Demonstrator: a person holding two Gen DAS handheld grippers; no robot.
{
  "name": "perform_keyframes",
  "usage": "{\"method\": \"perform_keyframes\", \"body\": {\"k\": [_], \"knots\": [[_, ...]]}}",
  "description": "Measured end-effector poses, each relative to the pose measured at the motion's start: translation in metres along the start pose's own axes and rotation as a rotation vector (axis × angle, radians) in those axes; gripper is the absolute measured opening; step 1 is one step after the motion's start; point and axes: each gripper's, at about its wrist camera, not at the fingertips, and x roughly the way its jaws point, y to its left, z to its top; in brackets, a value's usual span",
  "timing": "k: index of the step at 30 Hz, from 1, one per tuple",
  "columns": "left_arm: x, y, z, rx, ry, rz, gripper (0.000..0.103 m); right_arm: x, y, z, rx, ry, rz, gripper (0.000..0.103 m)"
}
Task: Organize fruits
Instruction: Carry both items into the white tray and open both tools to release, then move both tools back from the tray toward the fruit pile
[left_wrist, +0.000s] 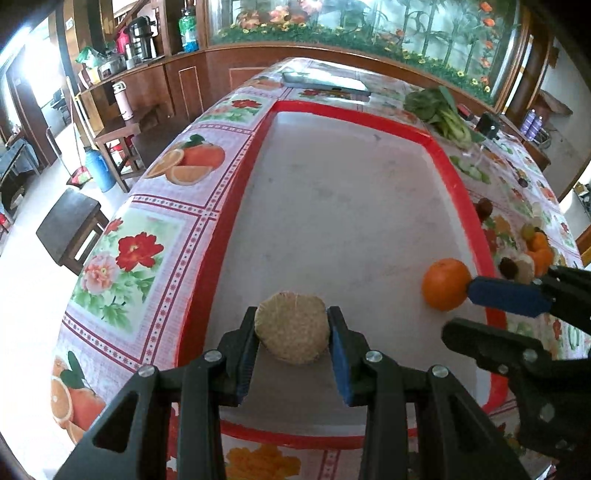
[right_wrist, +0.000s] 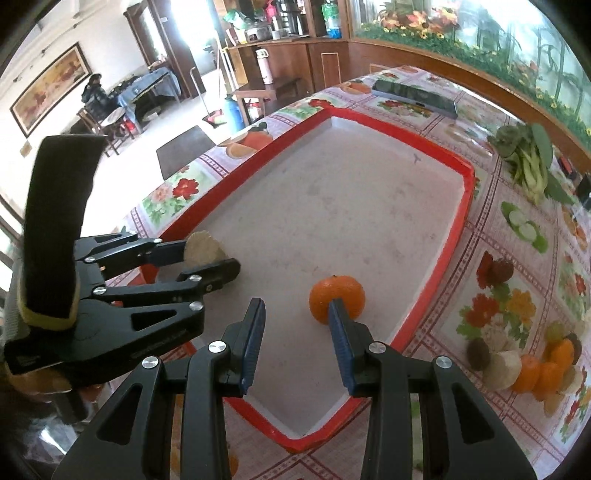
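the left claw (left_wrist: 291, 334) is clamped on a tan, rough-skinned round fruit (left_wrist: 292, 326), one finger on each side of it, low over the near left part of a red-rimmed tray (left_wrist: 236, 206) with a pale grey floor. from the right wrist view the same fruit (right_wrist: 203, 248) sits between the left claw's (right_wrist: 212, 258) fingers just inside the tray's (right_wrist: 452, 254) left rim; whether it rests on the tray floor or hangs just above it cannot be told. the tray lies on a tabletop (left_wrist: 155, 236) covered in a cloth printed with flowers and oranges.

further right, an orange (right_wrist: 337, 299) sits on the tray floor near the right rim. the right claw (right_wrist: 295, 310) stands apart, wide, holding nothing; its right finger's tip touches or overlaps the orange's near side, and its left finger is clear of it. the left wrist view shows the orange (left_wrist: 445, 283) with one blue pad (left_wrist: 506, 295) of the right claw against its right side.

on the cloth right of the tray, a small pile of other fruit pieces (right_wrist: 532, 362), orange and pale, lies near the tabletop's edge, and a leafy green vegetable (right_wrist: 532, 162) lies further back
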Motion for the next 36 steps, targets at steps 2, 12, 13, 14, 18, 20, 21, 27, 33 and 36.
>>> {"method": "perform_keyframes", "body": {"k": [2,12,13,14,18,20,21,27,33,36], "knots": [[0.000,0.000,0.001,-0.005,0.000,0.005,0.043,-0.001,-0.001,-0.001,0.012,0.000,-0.005,0.035],[-0.009,-0.007,0.000,0.033,-0.035,0.086,0.072,-0.004,-0.007,-0.008,0.059,0.010,0.000,0.035],[-0.010,-0.008,-0.001,0.034,-0.035,0.088,0.072,-0.005,-0.007,-0.009,0.056,0.010,-0.001,0.035],[-0.010,-0.008,-0.001,0.035,-0.034,0.091,0.072,-0.005,-0.007,-0.009,0.054,0.009,-0.002,0.035],[-0.012,-0.011,-0.002,0.040,-0.031,0.101,0.072,-0.008,-0.004,-0.012,0.037,0.004,-0.014,0.035],[-0.014,-0.014,-0.003,0.040,-0.031,0.103,0.072,-0.011,-0.004,-0.013,0.033,-0.001,-0.017,0.037],[-0.015,-0.015,-0.003,0.041,-0.031,0.105,0.072,-0.013,-0.004,-0.013,0.032,-0.003,-0.019,0.039],[-0.022,-0.024,-0.004,0.041,-0.036,0.111,0.075,-0.025,-0.007,-0.020,0.034,-0.019,-0.026,0.041],[-0.030,-0.043,-0.003,0.058,-0.050,0.103,0.076,-0.037,-0.021,-0.031,0.057,-0.032,-0.049,0.056],[-0.033,-0.057,-0.002,0.073,-0.051,0.091,0.077,-0.048,-0.031,-0.038,0.072,-0.053,-0.109,0.075]]}}
